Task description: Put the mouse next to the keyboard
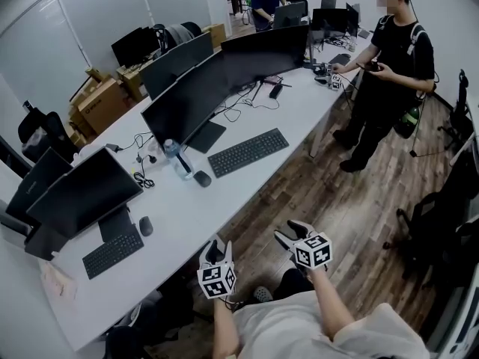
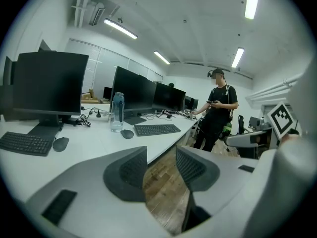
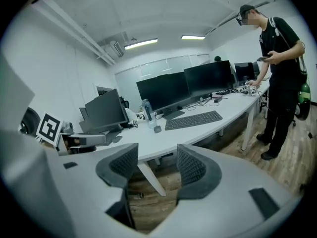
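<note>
A dark mouse point(image 1: 202, 178) lies on the long white desk point(image 1: 224, 208), beside a water bottle point(image 1: 178, 159) and left of a black keyboard point(image 1: 248, 152). The left gripper view shows the same mouse point(image 2: 127, 134) and keyboard point(image 2: 157, 129), and so does the right gripper view, as mouse point(image 3: 157, 129) and keyboard point(image 3: 193, 119). My left gripper point(image 1: 218, 247) point(image 2: 162, 167) hangs open off the desk's near edge with only floor between its jaws. My right gripper point(image 1: 290, 232) point(image 3: 157, 166) is open and empty to its right, over the wooden floor.
A second keyboard point(image 1: 112, 251) and mouse point(image 1: 145, 226) lie further left under a monitor point(image 1: 82, 193). Large monitors point(image 1: 217, 81) line the desk's back. A person point(image 1: 389, 66) stands at the desk's far end. Office chairs point(image 1: 441, 223) stand to the right.
</note>
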{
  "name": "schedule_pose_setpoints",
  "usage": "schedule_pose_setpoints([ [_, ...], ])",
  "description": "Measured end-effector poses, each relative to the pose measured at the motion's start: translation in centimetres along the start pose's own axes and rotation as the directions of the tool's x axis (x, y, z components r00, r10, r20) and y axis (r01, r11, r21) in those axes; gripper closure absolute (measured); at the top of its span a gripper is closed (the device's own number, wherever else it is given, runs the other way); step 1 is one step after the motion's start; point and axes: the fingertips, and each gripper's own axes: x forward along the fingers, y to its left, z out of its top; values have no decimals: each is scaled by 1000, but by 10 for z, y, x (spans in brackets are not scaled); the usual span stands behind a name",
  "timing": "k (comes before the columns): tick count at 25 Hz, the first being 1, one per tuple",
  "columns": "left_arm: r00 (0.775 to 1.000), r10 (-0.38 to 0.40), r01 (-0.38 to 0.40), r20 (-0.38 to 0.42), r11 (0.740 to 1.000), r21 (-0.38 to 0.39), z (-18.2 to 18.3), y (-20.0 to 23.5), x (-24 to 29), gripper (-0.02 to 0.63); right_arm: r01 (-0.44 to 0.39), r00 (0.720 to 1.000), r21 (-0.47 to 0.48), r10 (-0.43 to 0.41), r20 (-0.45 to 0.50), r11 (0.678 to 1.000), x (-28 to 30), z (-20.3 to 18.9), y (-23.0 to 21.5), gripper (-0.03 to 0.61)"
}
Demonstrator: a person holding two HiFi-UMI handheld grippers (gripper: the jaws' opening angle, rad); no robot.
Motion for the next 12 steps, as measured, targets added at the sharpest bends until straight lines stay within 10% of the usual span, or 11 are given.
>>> schedule_pose_setpoints([
  [12, 999, -37, 37, -17, 999, 25, 6, -1, 35, 428, 160, 983, -78, -152, 99, 984, -5, 10, -25, 344],
])
